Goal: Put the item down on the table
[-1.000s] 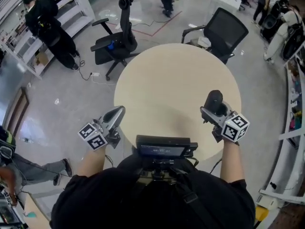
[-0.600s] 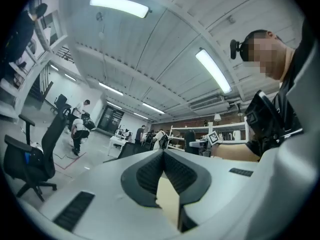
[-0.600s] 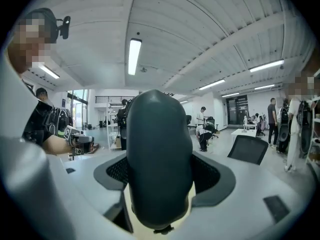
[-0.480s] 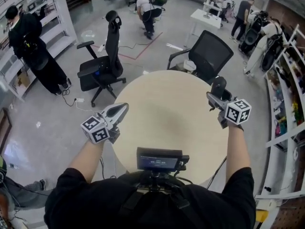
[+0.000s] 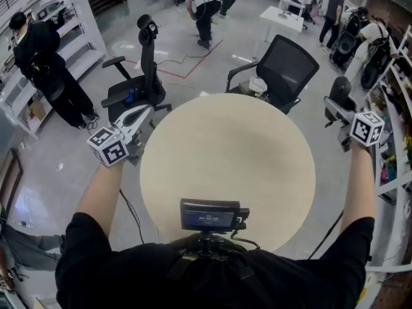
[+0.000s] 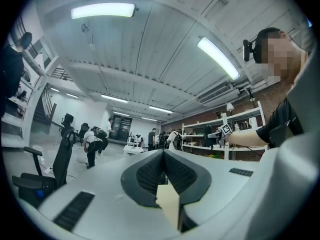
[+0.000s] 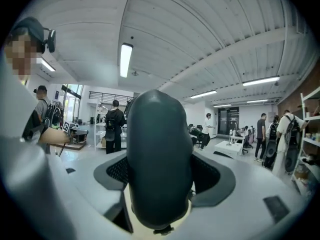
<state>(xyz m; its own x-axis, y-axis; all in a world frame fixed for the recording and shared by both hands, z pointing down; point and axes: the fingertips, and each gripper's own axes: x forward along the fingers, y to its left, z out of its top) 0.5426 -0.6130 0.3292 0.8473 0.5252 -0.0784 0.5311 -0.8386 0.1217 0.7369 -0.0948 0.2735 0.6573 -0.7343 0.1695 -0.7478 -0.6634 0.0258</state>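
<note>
Head view: a round beige table [image 5: 226,148] stands directly in front of the person, its top bare. Both arms are spread wide.

Left gripper [image 5: 143,112]: held off the table's left edge, above the floor, near a black office chair [image 5: 145,69]. In the left gripper view its jaws are brought together at the tips, with nothing clamped between them.

Right gripper [image 5: 339,105]: held off the table's right side, well apart from the tabletop and raised. In the right gripper view its jaws are closed against both sides of a dark rounded item [image 7: 159,154]. The item is smooth, oblong and dark grey, it stands upright between the ribbed pads [image 7: 214,176], and it fills the centre of that view. The exact kind of item cannot be determined. It is not on the table; it is in the air, to the right of the rim.

A small screen [image 5: 208,215] is mounted at the person's chest, over the near rim. A second black chair [image 5: 291,55] stands beyond the far rim. Several people stand in the room behind.
</note>
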